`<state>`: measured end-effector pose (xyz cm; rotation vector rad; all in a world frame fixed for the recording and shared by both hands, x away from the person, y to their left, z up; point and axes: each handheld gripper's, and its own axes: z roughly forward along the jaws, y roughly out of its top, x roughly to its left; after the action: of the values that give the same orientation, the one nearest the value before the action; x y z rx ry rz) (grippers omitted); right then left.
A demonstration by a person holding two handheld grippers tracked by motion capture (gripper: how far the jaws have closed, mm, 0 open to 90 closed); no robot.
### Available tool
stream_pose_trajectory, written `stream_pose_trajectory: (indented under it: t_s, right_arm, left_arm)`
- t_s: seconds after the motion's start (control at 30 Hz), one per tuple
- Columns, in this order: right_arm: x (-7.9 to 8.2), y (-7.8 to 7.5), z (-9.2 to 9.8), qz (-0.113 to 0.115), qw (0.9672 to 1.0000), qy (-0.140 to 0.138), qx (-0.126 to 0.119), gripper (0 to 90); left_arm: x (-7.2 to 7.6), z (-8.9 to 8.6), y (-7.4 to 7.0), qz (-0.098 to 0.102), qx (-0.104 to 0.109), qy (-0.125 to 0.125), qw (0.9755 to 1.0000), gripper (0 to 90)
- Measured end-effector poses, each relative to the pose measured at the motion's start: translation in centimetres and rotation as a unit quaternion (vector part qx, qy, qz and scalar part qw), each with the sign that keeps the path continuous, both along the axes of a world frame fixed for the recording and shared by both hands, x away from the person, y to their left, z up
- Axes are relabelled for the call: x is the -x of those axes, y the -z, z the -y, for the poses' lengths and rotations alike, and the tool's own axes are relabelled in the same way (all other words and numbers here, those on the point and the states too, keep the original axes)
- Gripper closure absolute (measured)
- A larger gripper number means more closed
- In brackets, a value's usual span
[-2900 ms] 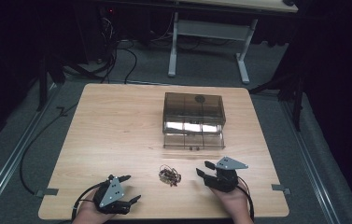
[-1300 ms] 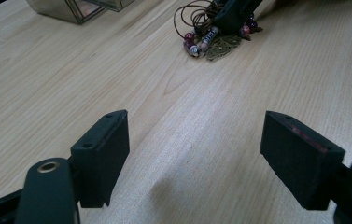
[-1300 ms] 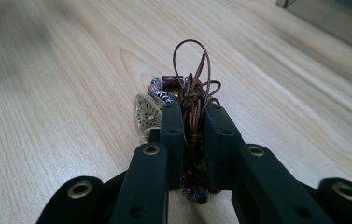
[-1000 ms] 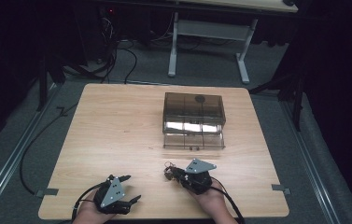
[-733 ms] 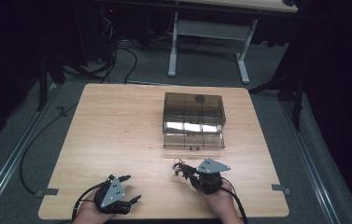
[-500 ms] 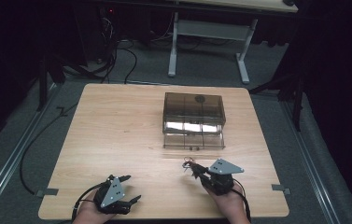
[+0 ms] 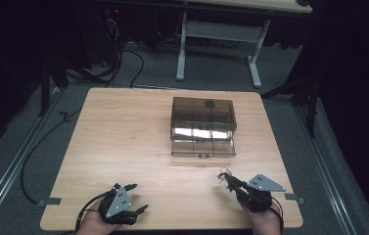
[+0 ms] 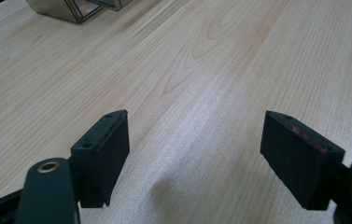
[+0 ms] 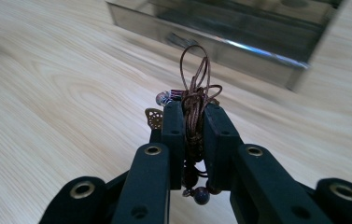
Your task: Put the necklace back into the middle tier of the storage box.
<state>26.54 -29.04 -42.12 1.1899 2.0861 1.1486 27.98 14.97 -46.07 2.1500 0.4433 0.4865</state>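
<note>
Two grippers: both at the near edge of the bench [image 7: 123, 127], each in one hand of the person.
Left gripper [image 7: 135, 198]: low at the near left, jaws spread wide; in the left gripper view the pads [image 8: 103, 149] stand far apart with bare wood between them.
Right gripper [image 7: 227, 180]: near right, pointing up-left toward the box; jaws pressed together on the cord.
Cord [image 9: 194, 105]: a brown bundle with beads, pinched between the right gripper's pads; loops stick out above the tips, a small pierced metal charm [image 9: 154, 117] shows at the left pad, dark beads [image 9: 200, 195] hang below. In the high view it shows as a dark tangle at the gripper tip, in front of the box and near it, not touching.
Box [image 7: 202, 125]: smoky clear plastic, past mid-bench, its low drawer part facing the person, divided into compartments.
Beyond the bench: grey floor, black cables [image 7: 123, 63], white legs [image 7: 182, 49] of another bench.
</note>
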Motion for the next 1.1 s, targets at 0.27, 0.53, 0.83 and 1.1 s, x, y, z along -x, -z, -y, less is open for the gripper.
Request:
stream_pose_trajectory:
  t_s: [0.27, 0.53, 0.83, 1.1]
  right_arm:
    - [0.3, 0.9, 0.7, -0.015, 0.9999, 0.003, 0.007, 80.6]
    - [-0.6, 2.2, -0.5, -0.033, 0.9990, 0.002, 0.030, 80.5]
    - [-1.1, 3.1, -1.0, -0.058, 0.9964, 0.009, 0.061, 79.3]
    - [-0.9, 3.1, -0.6, -0.066, 0.9956, 0.015, 0.064, 69.8]
  left_arm:
    - [0.0, 0.1, 0.0, -0.002, -0.002, 0.001, 1.0000, 24.3]
    - [0.0, 0.1, 0.0, -0.001, -0.003, 0.002, 1.0000, 24.4]
    - [0.0, 0.1, 0.0, -0.001, -0.004, 0.003, 1.0000, 24.4]
    - [0.0, 0.1, 0.0, -0.001, -0.005, 0.003, 1.0000, 24.4]
